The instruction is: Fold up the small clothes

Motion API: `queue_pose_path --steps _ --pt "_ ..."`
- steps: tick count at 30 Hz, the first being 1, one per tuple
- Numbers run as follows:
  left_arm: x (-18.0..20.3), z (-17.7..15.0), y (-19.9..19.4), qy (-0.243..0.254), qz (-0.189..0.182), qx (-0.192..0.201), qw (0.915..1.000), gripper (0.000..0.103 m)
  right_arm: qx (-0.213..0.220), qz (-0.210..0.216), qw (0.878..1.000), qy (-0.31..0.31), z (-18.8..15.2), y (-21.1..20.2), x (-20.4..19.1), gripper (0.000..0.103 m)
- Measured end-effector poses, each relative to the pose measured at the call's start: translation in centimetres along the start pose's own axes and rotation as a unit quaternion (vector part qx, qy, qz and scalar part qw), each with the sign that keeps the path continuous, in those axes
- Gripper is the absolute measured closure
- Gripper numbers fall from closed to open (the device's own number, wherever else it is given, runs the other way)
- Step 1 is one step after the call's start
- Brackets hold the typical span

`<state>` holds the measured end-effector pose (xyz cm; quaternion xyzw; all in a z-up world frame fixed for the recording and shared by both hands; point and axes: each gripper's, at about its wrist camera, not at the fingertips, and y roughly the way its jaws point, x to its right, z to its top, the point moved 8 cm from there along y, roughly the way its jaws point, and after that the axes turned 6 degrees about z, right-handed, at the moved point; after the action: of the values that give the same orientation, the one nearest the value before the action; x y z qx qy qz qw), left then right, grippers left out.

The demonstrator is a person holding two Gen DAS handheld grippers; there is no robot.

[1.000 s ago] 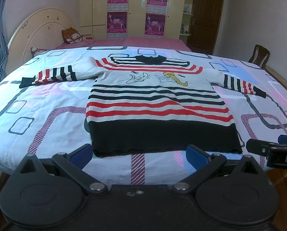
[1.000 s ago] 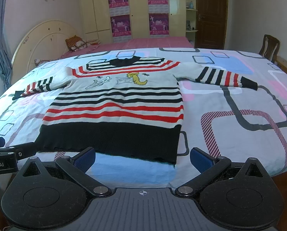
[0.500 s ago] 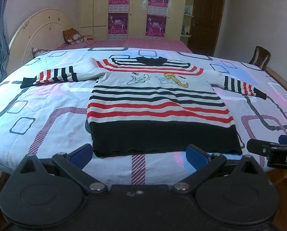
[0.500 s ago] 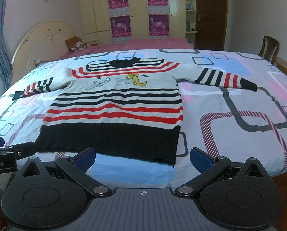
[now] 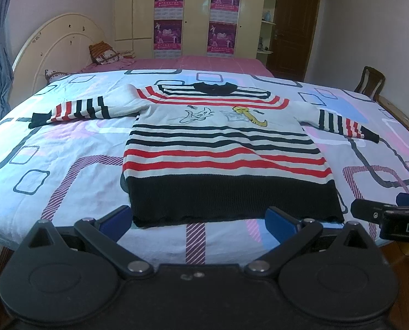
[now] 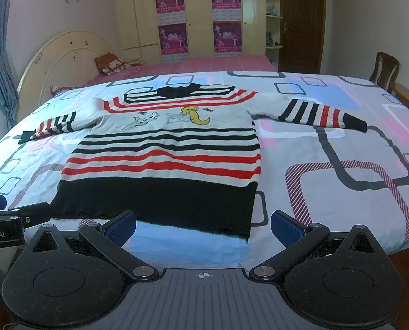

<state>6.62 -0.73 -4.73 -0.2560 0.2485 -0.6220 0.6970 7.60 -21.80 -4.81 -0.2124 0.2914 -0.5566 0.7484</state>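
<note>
A small striped sweater (image 5: 223, 148) lies flat on the bed, front up, with both sleeves spread out and its black hem toward me. It also shows in the right wrist view (image 6: 166, 159). My left gripper (image 5: 197, 221) is open and empty, just short of the hem near the bed's front edge. My right gripper (image 6: 203, 229) is open and empty, by the hem's right corner. Each gripper shows at the edge of the other's view, the right gripper (image 5: 388, 217) and the left gripper (image 6: 9, 220).
The bed sheet (image 5: 53, 151) has a pattern of rounded squares. A curved headboard (image 5: 58, 46) and pillows (image 5: 105, 53) are at the far left. A wardrobe (image 5: 193, 13) and a door (image 5: 295, 22) stand behind. A wooden chair (image 5: 370, 82) is at the right.
Both views have crept slightly up and forward over the second. The sweater has not moved and both grippers stay open.
</note>
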Motion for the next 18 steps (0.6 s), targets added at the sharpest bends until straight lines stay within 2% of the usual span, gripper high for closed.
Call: queue_pose_path --steps 10,18 --pt "0.0 0.4 0.4 0.000 -0.002 -0.001 1.0000 0.000 0.000 0.000 1.000 0.001 0.3 0.2 0.2 0.000" --pt "0.1 2.4 1.5 0.006 -0.007 0.009 0.9999 0.000 0.005 -0.001 1.000 -0.006 2.1 1.4 -0.1 0.000"
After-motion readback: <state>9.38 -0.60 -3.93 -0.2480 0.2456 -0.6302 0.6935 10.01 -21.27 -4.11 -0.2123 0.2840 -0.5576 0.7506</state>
